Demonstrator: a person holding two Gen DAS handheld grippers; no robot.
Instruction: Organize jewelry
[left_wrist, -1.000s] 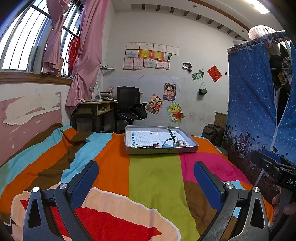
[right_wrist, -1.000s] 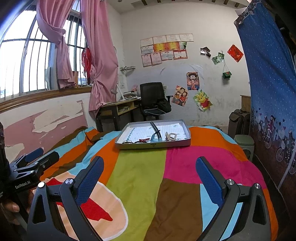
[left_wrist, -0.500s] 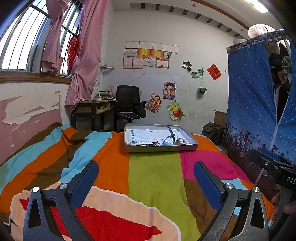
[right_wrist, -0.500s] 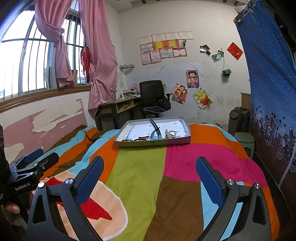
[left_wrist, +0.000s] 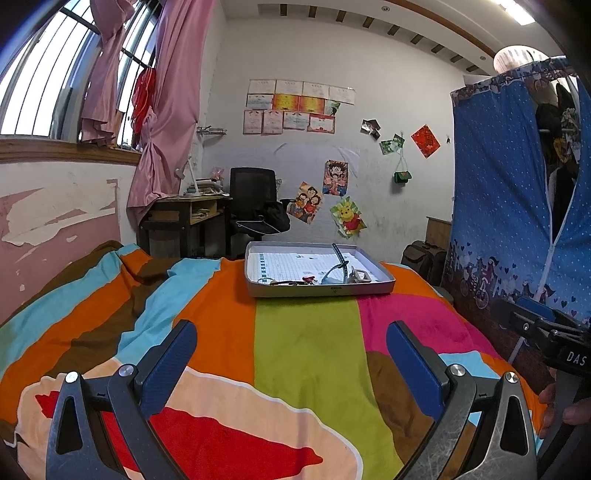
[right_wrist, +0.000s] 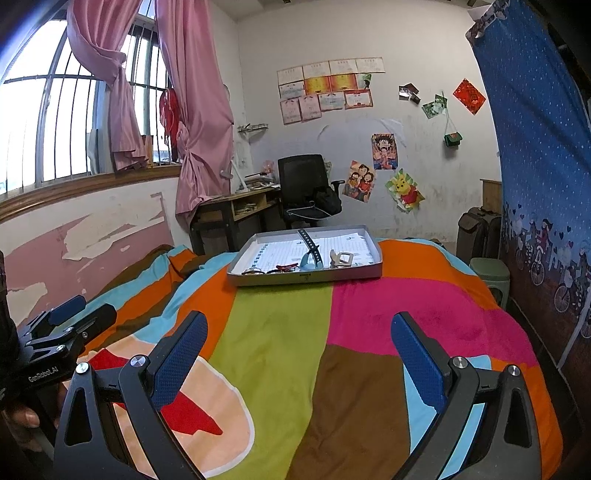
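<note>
A shallow grey tray (left_wrist: 325, 291) lined with gridded paper sits far ahead on the bed; it also shows in the right wrist view (right_wrist: 306, 277). In it lie a blue watch strap (left_wrist: 338, 264), a pale buckle piece (left_wrist: 360, 275), and small red and ring-like pieces (left_wrist: 291, 282) near its front wall. My left gripper (left_wrist: 291, 354) is open and empty, well short of the tray. My right gripper (right_wrist: 299, 350) is open and empty, also well short of it.
A striped multicoloured blanket (left_wrist: 306, 354) covers the bed. A desk (left_wrist: 184, 218) and black office chair (left_wrist: 255, 206) stand behind the tray. A blue fabric wardrobe (left_wrist: 509, 221) is at the right. A green stool (right_wrist: 491, 273) stands beside the bed.
Both views have shifted slightly, the tray sitting a little higher and nearer in frame. Both grippers stay open and empty.
</note>
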